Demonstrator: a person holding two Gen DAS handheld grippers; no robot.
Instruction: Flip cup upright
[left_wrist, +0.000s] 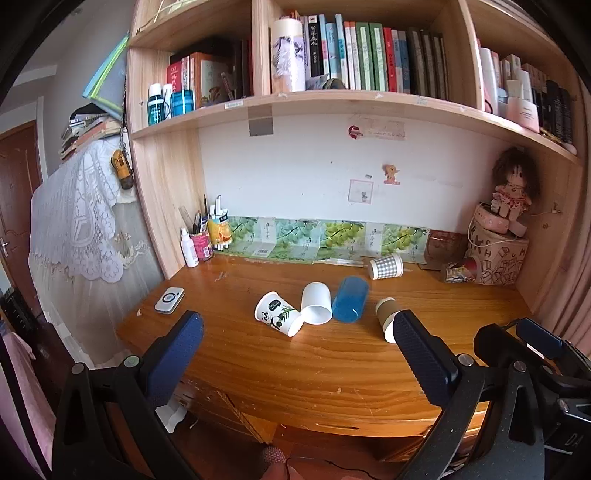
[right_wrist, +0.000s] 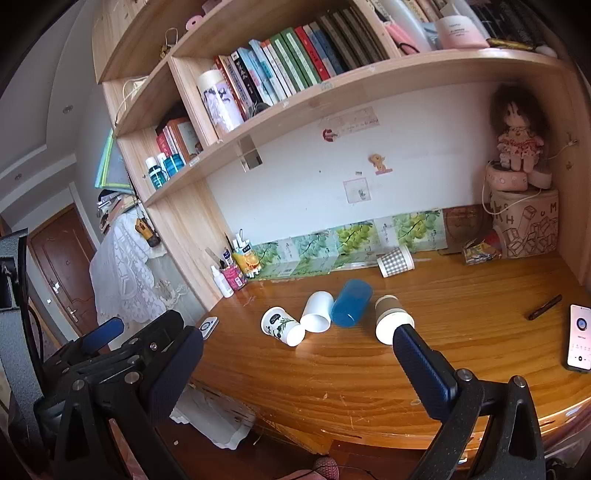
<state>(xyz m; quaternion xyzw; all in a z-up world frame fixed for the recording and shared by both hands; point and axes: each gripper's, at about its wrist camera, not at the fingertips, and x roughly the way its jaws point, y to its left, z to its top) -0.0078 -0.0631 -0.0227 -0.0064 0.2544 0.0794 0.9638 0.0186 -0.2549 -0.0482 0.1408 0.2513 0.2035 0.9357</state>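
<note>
Plainly, both are wide apart and empty: the left hand-held gripper (left_wrist: 295, 332) and the right hand-held gripper (right_wrist: 297, 343) hover off the desk's (left_wrist: 332, 369) front edge. Nearest the right one, a brown cup (right_wrist: 389, 319) lies on its side, mouth toward the front edge. Beside it lie a blue cup (right_wrist: 351, 302), white cup (right_wrist: 316, 312) and panda cup (right_wrist: 282, 326), the last three packed close. A careless approach could nudge a round cup rolling, or squeeze thin paper out of shape. The phone (right_wrist: 580, 338) lies near the right edge.
</note>
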